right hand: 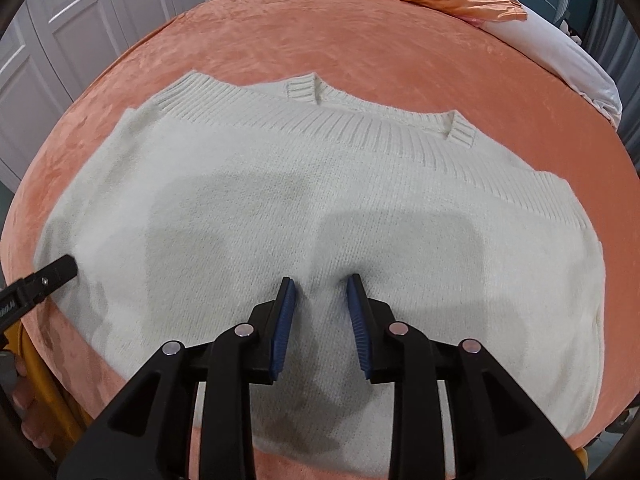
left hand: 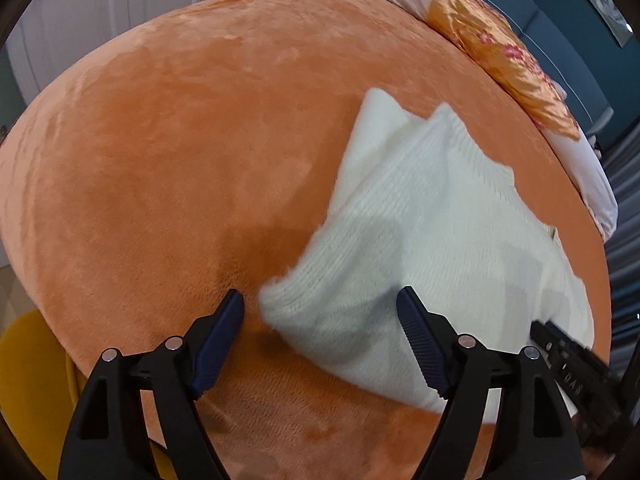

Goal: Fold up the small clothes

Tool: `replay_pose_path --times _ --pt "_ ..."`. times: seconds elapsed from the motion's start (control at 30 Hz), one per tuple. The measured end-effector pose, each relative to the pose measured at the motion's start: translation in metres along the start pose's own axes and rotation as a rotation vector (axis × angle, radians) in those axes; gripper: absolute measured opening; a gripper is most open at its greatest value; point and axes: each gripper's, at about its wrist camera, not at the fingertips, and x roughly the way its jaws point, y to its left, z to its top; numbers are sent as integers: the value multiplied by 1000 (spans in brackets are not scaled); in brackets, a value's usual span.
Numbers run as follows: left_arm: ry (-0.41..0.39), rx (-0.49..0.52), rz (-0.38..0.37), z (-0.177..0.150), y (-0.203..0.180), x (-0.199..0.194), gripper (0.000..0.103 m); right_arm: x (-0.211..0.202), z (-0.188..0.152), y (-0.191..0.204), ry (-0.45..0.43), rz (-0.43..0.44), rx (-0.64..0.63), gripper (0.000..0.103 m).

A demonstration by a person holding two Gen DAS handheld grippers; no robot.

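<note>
A white knit sweater (right hand: 320,208) lies folded flat on the orange plush bed cover (right hand: 280,40), its ribbed hem and two cuffs at the far edge. In the left wrist view the sweater (left hand: 420,220) lies to the right. My left gripper (left hand: 322,300) is open wide, just above the sweater's near left corner, holding nothing. My right gripper (right hand: 320,282) is partly open, its blue pads (right hand: 285,320) low over the middle of the sweater, with nothing between them. The left gripper's tip (right hand: 60,266) shows at the sweater's left edge in the right wrist view.
Pillows, one orange satin with flowers (left hand: 504,60) and one white (right hand: 560,60), lie at the head of the bed. White wardrobe doors (right hand: 60,40) stand to the left. A yellow object (left hand: 28,380) sits beside the bed's near edge.
</note>
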Motion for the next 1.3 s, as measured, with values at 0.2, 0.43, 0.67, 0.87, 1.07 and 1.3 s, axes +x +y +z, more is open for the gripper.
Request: replay_pose_path --times 0.2,0.43,0.67,0.87,1.07,1.3 --pt "-7 -17 37 4 4 -3 76 1 0 -2 -6 12 5 28" --pt "-2 8 61 0 -3 8 87 1 1 -3 -8 24 7 28" --pt "13 -1 23 9 -5 11 82 -31 -12 -22 -27 113 109 28" --pt "33 21 -24 11 -19 7 58 -59 -41 -49 -39 116 142 28" --pt "23 52 -92 11 -37 -9 17 -68 -76 -84 -17 97 208 28" --pt "-64 197 -170 7 -96 -60 12 -78 -106 -106 -20 86 246 28"
